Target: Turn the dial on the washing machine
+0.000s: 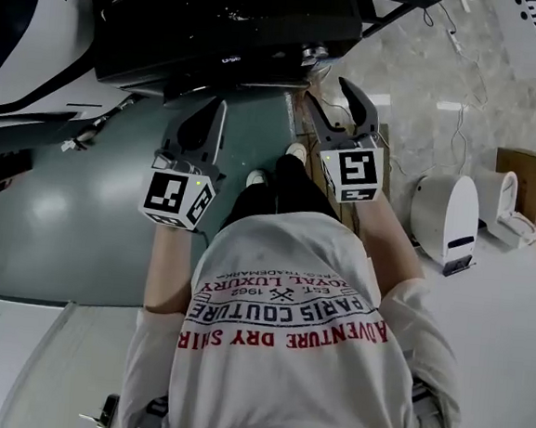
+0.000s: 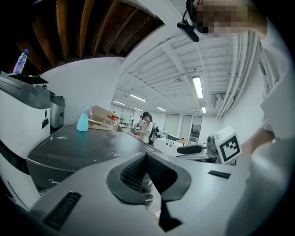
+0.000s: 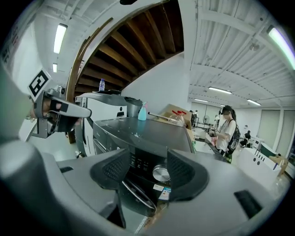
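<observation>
The right gripper [image 3: 148,159] is hovering in front of the dark grey front-loading washing machine [image 3: 138,133], its jaws standing wide apart and gripping nothing. The round silver dial [image 3: 161,174] is showing in the gap between them, but it is sitting well ahead of the pads and nothing is touching it. The dial is sitting on the machine's front panel, just under the front edge of the flat top and close to the panel's right-hand edge, with a row of dark displays to its left.

The left gripper [image 2: 146,159] is hanging to the left of the right one and lower, near the machine's front. Its jaws are pressed together on nothing.

A light blue spray bottle [image 3: 144,112] is standing at the far edge of the machine's top, beside a brown cardboard box [image 3: 174,112].

In the head view, the green-grey floor [image 1: 83,202] is spreading wide to the left of the left gripper. White rounded appliances [image 1: 445,215] are crowding the pale floor well to the right of the right gripper. A person in a white shirt [image 3: 227,131] is standing far off beyond the machine's right edge.
</observation>
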